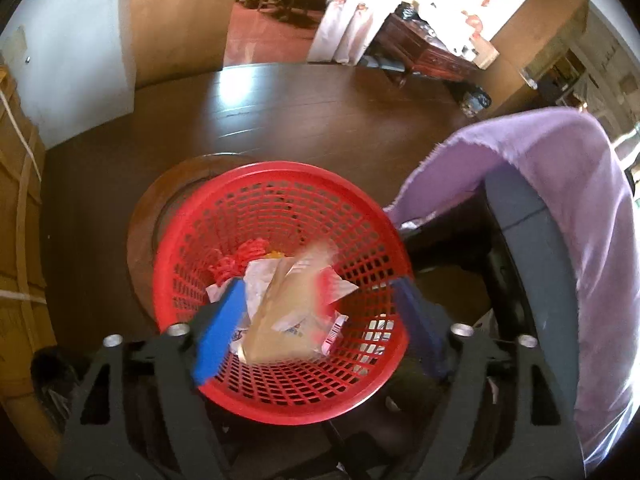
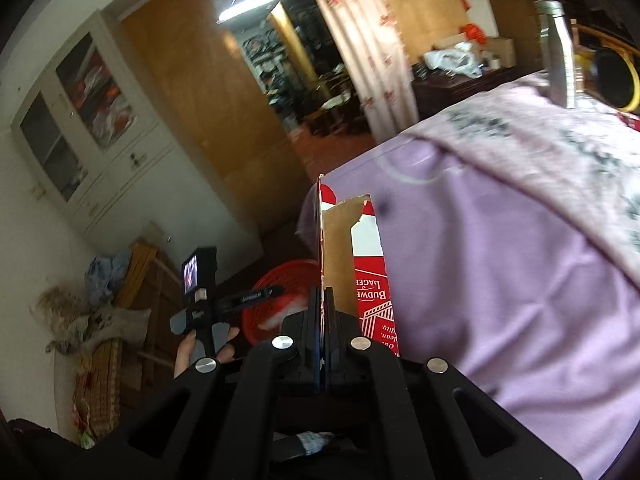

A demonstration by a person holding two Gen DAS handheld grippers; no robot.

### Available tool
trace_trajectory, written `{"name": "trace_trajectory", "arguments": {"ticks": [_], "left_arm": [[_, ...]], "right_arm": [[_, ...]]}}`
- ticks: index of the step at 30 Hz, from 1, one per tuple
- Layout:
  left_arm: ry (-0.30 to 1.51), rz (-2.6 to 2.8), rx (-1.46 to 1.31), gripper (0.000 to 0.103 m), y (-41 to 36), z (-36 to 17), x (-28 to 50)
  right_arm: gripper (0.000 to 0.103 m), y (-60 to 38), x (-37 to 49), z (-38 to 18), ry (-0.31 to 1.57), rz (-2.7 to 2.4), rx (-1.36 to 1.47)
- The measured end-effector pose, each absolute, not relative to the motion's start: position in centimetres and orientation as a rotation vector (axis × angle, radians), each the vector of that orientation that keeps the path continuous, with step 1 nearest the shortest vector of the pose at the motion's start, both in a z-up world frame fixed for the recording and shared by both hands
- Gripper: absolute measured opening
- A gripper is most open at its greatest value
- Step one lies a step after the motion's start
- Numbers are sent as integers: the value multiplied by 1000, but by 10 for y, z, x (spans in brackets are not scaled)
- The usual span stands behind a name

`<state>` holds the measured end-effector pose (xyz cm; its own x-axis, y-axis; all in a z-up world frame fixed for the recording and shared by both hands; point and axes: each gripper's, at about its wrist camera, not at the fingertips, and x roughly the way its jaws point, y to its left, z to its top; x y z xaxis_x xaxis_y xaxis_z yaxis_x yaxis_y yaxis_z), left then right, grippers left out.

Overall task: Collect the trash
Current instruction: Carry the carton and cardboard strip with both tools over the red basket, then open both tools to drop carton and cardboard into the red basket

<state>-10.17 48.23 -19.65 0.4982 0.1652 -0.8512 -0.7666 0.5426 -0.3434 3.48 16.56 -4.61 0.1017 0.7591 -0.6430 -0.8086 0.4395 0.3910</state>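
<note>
Left wrist view is looking down into a red plastic basket whose mesh walls are holding crumpled white wrappers, a red knotted scrap and a blurred brown cardboard piece lying loose over them. The left gripper is hovering above the basket with its blue pads spread wide, pressing on nothing; the cardboard piece is sitting between them untouched. The basket is standing on a dark wooden floor, partly over a round wooden ring, beside a bed draped in a lilac sheet. Beyond it a doorway is opening onto a room with chairs.

From the right wrist view, the right gripper is pinching the lower edge of a red-and-white beer carton, its jaws pressed together on the card. The carton is standing upright, its long axis pointing away from the camera and its brown inner face showing. It is hanging beside the lilac bed, above and short of the basket. A hand is holding the other tool at lower left, near a white cabinet.
</note>
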Motion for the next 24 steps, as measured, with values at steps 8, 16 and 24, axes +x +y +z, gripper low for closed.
{"name": "trace_trajectory", "arguments": {"ticks": [8,16,24], "left_arm": [[803,835,-789,83,498,-166,-138],[733,870,-815,84,508,-152,-161],[794,854,-766,85,503,-164,-141]], "right_arm": [[2,256,18,-87,1039,1277,-182],[23,356,0,-134,1144,1439,-350],[55,354,25,-126,1072,1404,-359]]}}
